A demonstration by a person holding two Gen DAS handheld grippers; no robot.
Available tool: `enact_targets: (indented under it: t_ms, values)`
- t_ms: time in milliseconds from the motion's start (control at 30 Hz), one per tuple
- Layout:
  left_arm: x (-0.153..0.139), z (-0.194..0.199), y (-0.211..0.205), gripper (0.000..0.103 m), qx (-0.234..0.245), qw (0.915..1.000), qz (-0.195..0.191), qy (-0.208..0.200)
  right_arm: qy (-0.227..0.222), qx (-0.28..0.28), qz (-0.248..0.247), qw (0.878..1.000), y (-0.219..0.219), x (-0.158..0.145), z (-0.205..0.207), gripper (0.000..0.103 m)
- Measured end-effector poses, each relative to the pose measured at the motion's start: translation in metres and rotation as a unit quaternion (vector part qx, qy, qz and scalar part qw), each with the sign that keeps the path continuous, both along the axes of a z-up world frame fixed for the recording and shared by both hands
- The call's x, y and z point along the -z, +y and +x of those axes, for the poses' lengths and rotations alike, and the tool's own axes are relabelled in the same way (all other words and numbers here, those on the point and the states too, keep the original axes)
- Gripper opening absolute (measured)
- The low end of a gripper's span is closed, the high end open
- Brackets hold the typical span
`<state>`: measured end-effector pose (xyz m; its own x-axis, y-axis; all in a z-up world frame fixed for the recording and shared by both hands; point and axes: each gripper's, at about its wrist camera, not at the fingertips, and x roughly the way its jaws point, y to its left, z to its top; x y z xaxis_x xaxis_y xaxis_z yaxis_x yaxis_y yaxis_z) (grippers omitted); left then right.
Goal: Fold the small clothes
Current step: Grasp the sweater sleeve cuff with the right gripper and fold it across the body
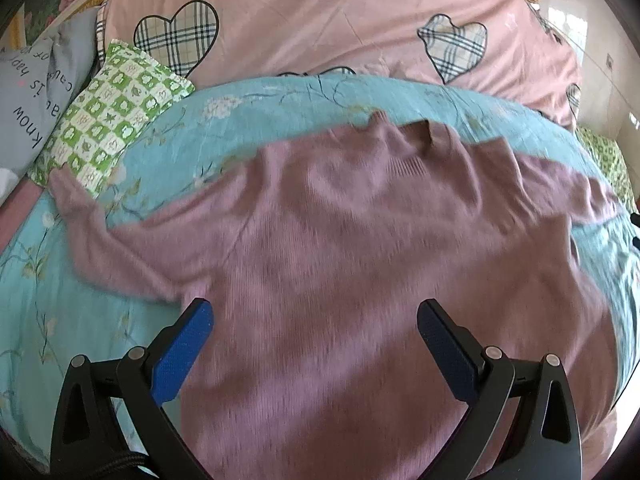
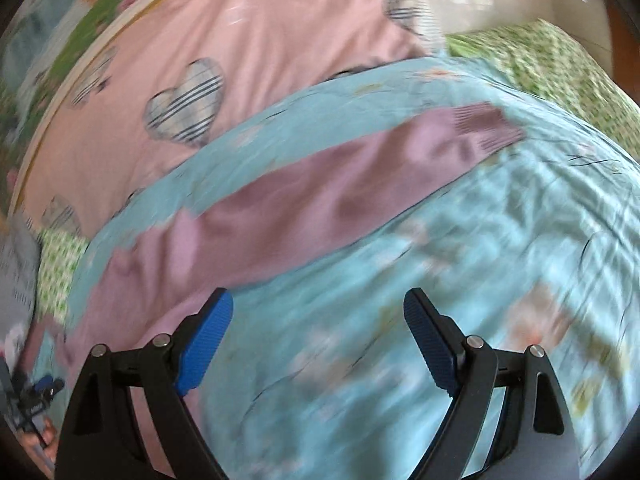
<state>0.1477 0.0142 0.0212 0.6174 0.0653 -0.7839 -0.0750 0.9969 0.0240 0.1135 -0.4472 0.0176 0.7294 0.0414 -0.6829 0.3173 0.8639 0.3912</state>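
A mauve knitted sweater (image 1: 340, 240) lies spread flat on a turquoise floral sheet (image 1: 60, 320), collar away from me, sleeves out to both sides. My left gripper (image 1: 314, 316) is open and empty above the sweater's lower body. In the right wrist view, the sweater's right sleeve (image 2: 340, 196) stretches up and right to its ribbed cuff (image 2: 488, 128). My right gripper (image 2: 318, 308) is open and empty over the sheet (image 2: 440, 260), just below that sleeve. The right wrist view is blurred.
A pink quilt with plaid hearts (image 1: 320, 20) lies beyond the sheet. A green checked pillow (image 1: 108, 112) and a grey printed pillow (image 1: 36, 100) sit at the left. Green patterned bedding (image 2: 560, 68) shows at the right. The left gripper shows at the right wrist view's lower left (image 2: 36, 396).
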Motion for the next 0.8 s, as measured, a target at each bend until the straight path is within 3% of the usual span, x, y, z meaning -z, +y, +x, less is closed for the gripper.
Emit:
enact_targets:
  t_ms: [167, 267, 467, 533, 567, 600, 633, 733, 800]
  values:
    - [-0.001, 0.043, 0.002, 0.102, -0.01, 0.9999, 0.013, 0.003, -0.003, 0.087, 0.059, 0.994, -0.085, 0.011, 0.033, 0.087]
    - [0.004, 0.062, 0.002, 0.102, -0.013, 0.9999, 0.006, 0.01, 0.01, 0.133, 0.059, 0.989, -0.123, 0.02, 0.053, 0.081]
    - [0.027, 0.084, -0.003, 0.102, -0.013, 0.9992, -0.004, 0.038, 0.014, 0.173, 0.085, 0.981, -0.162, 0.042, 0.079, 0.068]
    - [0.034, 0.087, -0.005, 0.102, -0.01, 0.999, -0.003, 0.045, 0.007, 0.175, 0.076, 0.982, -0.165, 0.04, 0.083, 0.06]
    - [0.036, 0.087, -0.006, 0.102, -0.009, 0.9989, 0.001, 0.046, 0.005, 0.173, 0.076, 0.982, -0.167, 0.039, 0.086, 0.042]
    - [0.039, 0.088, -0.006, 0.102, -0.009, 0.9988, 0.002, 0.047, 0.003, 0.166, 0.08, 0.983, -0.166, 0.04, 0.088, 0.018]
    - [0.041, 0.088, -0.005, 0.102, -0.009, 0.9988, 0.002, 0.048, 0.004, 0.162, 0.082, 0.983, -0.165, 0.04, 0.089, 0.011]
    - [0.043, 0.083, 0.0, 0.102, -0.013, 0.9986, -0.008, 0.05, -0.002, 0.143, 0.061, 0.988, -0.142, 0.026, 0.09, 0.007]
    - [0.042, 0.078, 0.003, 0.102, -0.015, 0.9988, -0.01, 0.046, -0.032, 0.11, 0.053, 0.992, -0.111, 0.005, 0.087, 0.007]
